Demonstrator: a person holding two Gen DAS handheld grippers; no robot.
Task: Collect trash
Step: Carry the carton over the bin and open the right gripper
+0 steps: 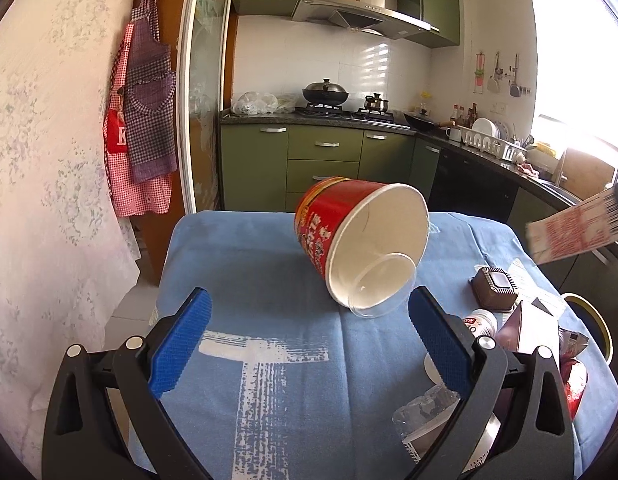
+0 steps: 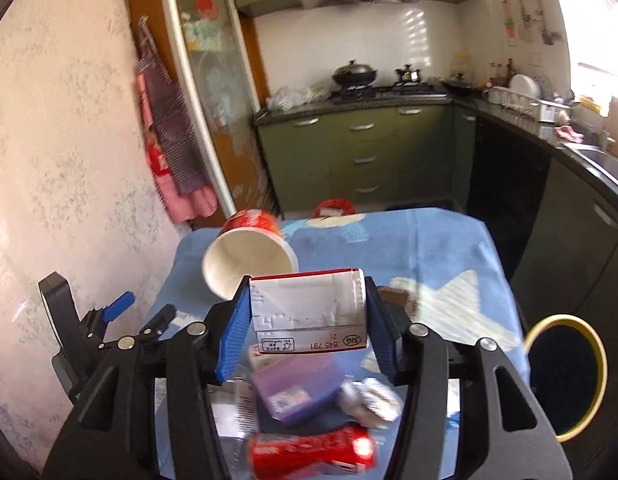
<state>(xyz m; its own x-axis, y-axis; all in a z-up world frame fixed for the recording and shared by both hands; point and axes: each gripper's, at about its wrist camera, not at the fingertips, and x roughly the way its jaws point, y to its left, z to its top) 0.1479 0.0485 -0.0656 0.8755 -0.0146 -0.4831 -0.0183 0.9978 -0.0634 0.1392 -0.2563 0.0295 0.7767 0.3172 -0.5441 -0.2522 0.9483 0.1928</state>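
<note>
Blue pads of the left gripper (image 1: 307, 338) stand spread and empty short of the tipped red noodle cup (image 1: 361, 246) on the blue cloth (image 1: 249, 264); closing from here risks rolling the cup away. Right wrist view: right gripper (image 2: 307, 326) pinches a carton (image 2: 309, 314) over the table clutter, yellow-rimmed bin (image 2: 565, 376) apart at right, probably floor-level; a weak pinch could drop it short.

sunlit kitchen; green cabinets (image 1: 325, 148)

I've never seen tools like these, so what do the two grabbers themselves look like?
Both match: the left gripper and right gripper each have a black plastic frame with cut-out slots, round silver bolts at the joints, and two flat fingers faced with blue ribbed pads. No cables or sleeves show.
</note>
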